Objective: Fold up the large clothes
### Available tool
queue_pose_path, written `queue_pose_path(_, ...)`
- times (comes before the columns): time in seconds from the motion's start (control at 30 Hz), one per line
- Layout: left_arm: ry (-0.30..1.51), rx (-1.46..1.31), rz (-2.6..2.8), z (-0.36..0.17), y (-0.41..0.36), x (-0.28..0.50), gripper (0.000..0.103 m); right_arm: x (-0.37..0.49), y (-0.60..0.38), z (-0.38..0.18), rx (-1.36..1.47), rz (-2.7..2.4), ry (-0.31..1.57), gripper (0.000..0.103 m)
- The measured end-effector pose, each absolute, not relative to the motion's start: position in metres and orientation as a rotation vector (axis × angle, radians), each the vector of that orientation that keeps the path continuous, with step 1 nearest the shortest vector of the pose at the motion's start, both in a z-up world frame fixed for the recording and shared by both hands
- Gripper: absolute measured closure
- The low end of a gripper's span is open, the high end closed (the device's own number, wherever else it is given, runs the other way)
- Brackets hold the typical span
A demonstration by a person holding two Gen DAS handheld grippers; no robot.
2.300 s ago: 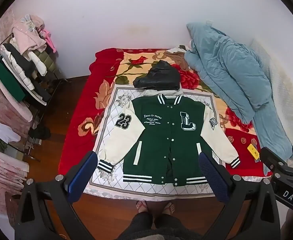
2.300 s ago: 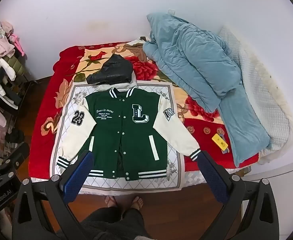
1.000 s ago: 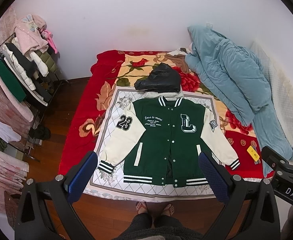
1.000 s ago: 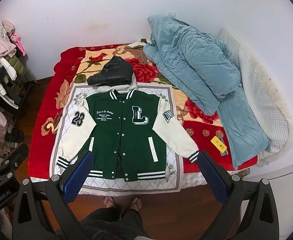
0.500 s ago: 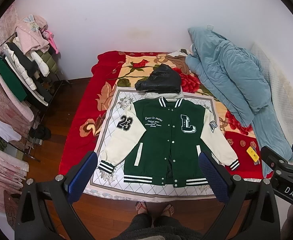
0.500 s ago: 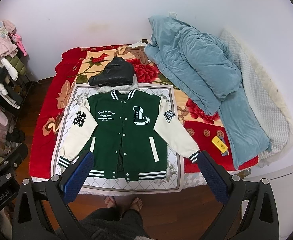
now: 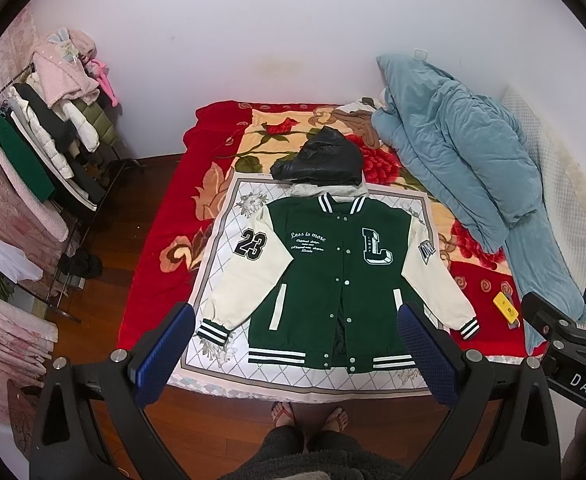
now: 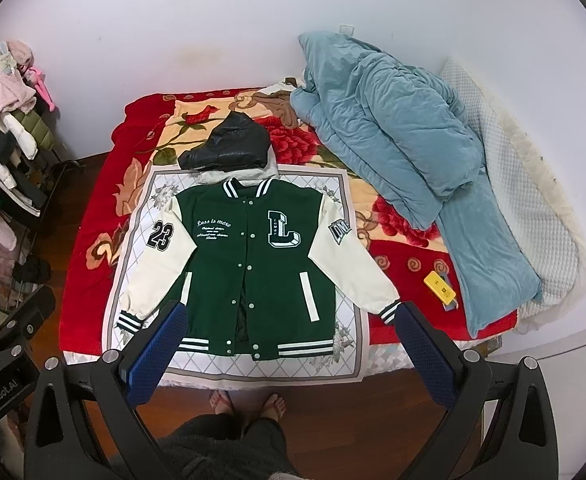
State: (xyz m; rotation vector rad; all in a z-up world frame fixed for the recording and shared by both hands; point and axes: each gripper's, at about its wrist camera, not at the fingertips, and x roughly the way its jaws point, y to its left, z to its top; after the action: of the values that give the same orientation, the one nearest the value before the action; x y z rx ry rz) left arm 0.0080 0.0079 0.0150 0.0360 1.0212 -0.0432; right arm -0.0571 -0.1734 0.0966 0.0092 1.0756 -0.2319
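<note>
Jacket (image 7: pixel 335 276) in green with cream sleeves lies flat and face up on a white patterned cloth (image 7: pixel 221 248), which is spread over the red floral blanket (image 7: pixel 165 240) on the bed. Its front is snapped shut, sleeves angled out and down (a "23" patch on one, a large "L" on the chest). A black hooded garment (image 7: pixel 319 160) lies just beyond the collar, touching it. A blue quilt (image 7: pixel 465 160) is heaped along the far side, and a yellow object (image 7: pixel 505 304) rests near one cuff. The left tool (image 7: pixel 293 354) and right tool (image 8: pixel 291 350) both hang above the bed's edge, jaws spread wide, grasping nothing. The person's bare feet (image 8: pixel 249 404) stand on the wooden floor (image 8: pixel 373 420).
</note>
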Motion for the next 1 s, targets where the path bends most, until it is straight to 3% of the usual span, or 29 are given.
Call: queue_pose_path(1.0,0.959,0.057,-0.053,0.022,0.002,0.034,0.000,-0.053,-0.167,0.089,0.048,-0.266,1.073,0.000)
